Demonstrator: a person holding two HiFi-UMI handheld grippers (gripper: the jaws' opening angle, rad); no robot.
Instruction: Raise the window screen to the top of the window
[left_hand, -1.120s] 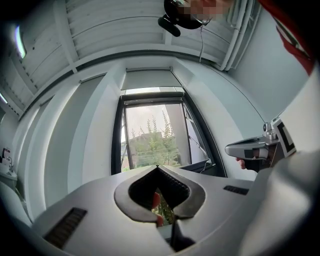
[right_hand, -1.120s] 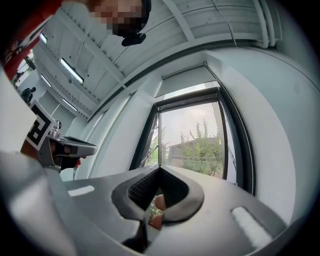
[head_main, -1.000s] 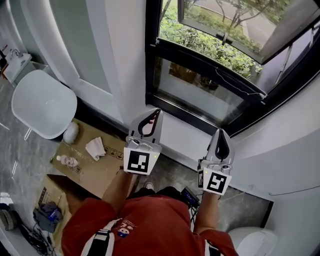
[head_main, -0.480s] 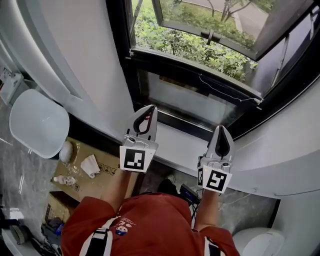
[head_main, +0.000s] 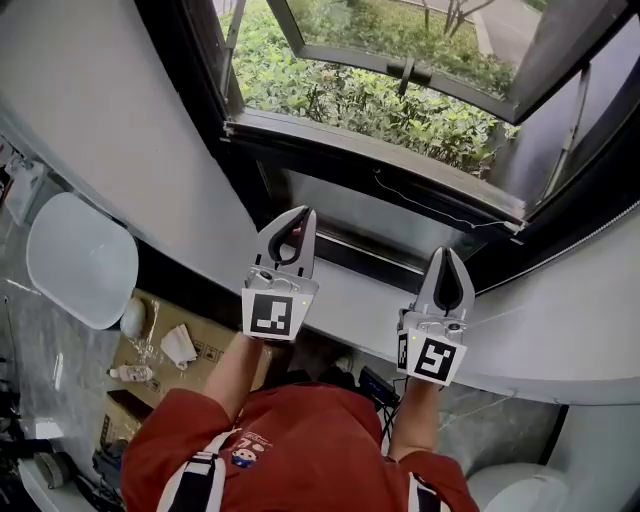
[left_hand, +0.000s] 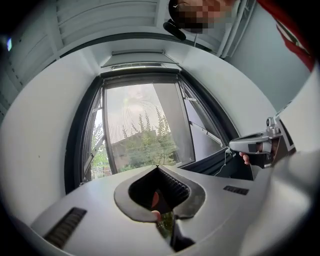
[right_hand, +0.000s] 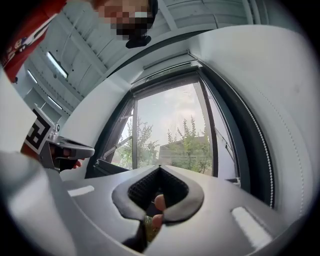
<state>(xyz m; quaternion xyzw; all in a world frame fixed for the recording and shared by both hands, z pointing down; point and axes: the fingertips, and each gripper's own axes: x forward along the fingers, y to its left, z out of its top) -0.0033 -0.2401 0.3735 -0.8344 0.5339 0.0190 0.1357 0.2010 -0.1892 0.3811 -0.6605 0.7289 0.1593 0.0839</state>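
Observation:
A black-framed window (head_main: 250, 150) fills the top of the head view, its sash (head_main: 420, 65) swung outward over green bushes. A black cross bar (head_main: 330, 150) spans the lower part, with a thin cord (head_main: 430, 208) drooping beneath it over a grey lower pane (head_main: 330, 200). I cannot make out the screen's mesh. My left gripper (head_main: 304, 212) and right gripper (head_main: 446, 251) point at that pane, short of it, both shut and empty. The left gripper view shows shut jaws (left_hand: 158, 167) before the window (left_hand: 140, 125). The right gripper view shows the same (right_hand: 160, 167), (right_hand: 175, 130).
A white curved sill (head_main: 350, 295) runs under the window, beneath both grippers. At lower left stand a white round seat (head_main: 80, 260) and a cardboard box (head_main: 205, 352) with tissues and a bottle. Another white object (head_main: 520, 490) sits at lower right.
Both grippers have travelled level toward the window, side by side. The window now lies closer and larger in the head view. Both jaws stayed shut.

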